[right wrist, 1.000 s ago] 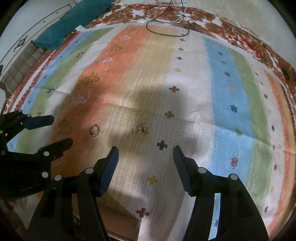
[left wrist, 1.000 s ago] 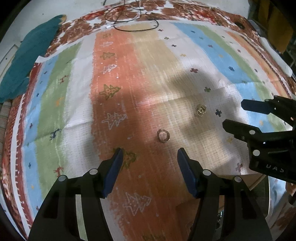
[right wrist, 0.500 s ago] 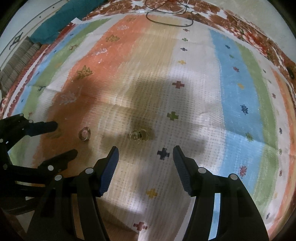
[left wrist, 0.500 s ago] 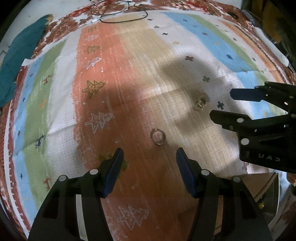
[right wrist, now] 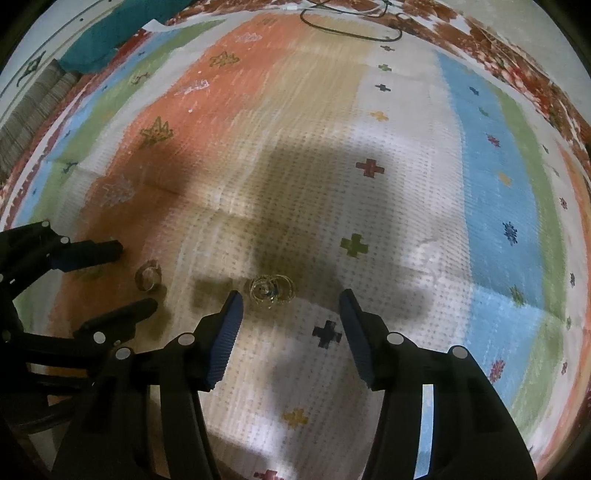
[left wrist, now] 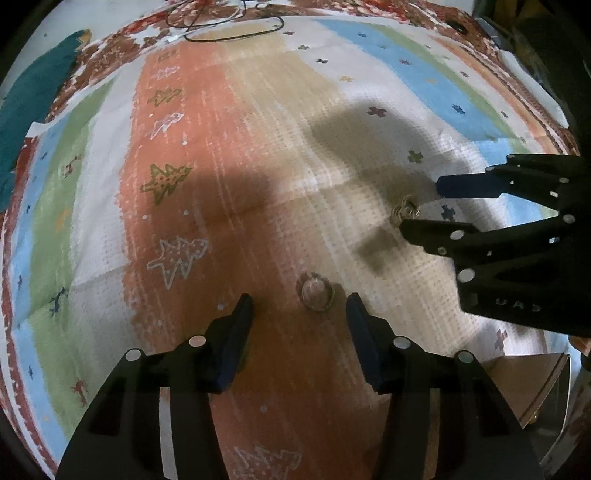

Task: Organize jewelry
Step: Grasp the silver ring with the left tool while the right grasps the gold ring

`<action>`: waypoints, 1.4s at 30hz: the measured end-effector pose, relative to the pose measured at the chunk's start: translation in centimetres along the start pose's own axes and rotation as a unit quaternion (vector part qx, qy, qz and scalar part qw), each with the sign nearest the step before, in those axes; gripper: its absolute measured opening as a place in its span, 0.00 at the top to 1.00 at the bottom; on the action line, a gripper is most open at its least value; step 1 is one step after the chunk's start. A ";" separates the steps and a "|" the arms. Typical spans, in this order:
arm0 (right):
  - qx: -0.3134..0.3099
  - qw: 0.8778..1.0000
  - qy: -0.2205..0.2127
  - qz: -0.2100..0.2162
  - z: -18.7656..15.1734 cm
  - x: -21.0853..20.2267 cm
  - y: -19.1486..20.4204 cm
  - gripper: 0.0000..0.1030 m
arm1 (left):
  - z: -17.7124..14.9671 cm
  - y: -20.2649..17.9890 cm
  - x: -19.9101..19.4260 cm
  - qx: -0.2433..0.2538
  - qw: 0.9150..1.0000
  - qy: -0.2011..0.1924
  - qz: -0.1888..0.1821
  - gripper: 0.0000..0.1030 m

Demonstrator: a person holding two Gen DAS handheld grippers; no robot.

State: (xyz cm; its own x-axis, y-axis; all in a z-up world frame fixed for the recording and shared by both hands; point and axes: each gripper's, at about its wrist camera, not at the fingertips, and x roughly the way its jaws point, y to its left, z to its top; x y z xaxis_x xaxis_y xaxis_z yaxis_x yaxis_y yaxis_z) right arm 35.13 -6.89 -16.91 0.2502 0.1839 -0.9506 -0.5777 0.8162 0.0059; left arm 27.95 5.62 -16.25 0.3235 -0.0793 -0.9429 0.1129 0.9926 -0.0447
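Note:
A small ring (left wrist: 315,293) lies flat on the orange stripe of the patterned cloth (left wrist: 229,155), right between the tips of my left gripper (left wrist: 300,304). That gripper's jaws are closing, the pads still clear of the ring. A tangle of thin gold rings (right wrist: 271,288) lies just ahead of my right gripper (right wrist: 290,301), toward its left finger. The right jaws are closing too, with nothing pressed between them. From the left wrist, the right gripper (left wrist: 421,206) flanks the gold rings (left wrist: 404,208). From the right wrist, the left gripper (right wrist: 135,277) brackets the ring (right wrist: 148,277).
A black cord (left wrist: 221,27) loops at the cloth's far edge. A teal cloth (left wrist: 29,99) lies at the far left. A brown cardboard box (left wrist: 532,380) sits at the near right edge. A ribbed grey mat (right wrist: 26,110) borders the far left.
Both grippers have sunk toward the cloth and their jaws have narrowed. The ring now sits between the left fingertips; the gold rings are nearer the right fingertips.

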 end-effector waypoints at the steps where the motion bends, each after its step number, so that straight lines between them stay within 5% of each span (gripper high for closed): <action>1: 0.000 1.000 0.000 0.000 0.1 0.0 0.0 0.47 | 0.0 0.0 0.1 0.000 1.000 0.000 -0.001 0.50; 10: -0.003 1.000 0.008 -0.003 0.5 0.8 0.0 0.53 | 0.3 -0.3 0.6 0.013 1.000 0.004 0.006 0.55; 20: -0.003 1.000 0.007 -0.008 0.7 0.9 0.1 0.73 | 0.6 0.3 0.7 -0.005 1.000 0.003 0.020 0.82; 42: 0.034 0.999 -0.015 -0.020 -1.2 -2.3 -0.6 0.78 | 0.1 -0.5 -1.9 -0.016 0.999 -0.010 0.028 0.82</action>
State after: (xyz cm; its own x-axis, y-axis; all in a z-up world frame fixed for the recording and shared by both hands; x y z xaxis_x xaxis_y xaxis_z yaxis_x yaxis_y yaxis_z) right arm 33.92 -8.47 -15.08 0.2960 0.1654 -0.9408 -0.5135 0.8581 -0.0106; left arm 27.39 5.26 -14.38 0.3476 -0.0246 -0.9373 0.0633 0.9980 -0.0027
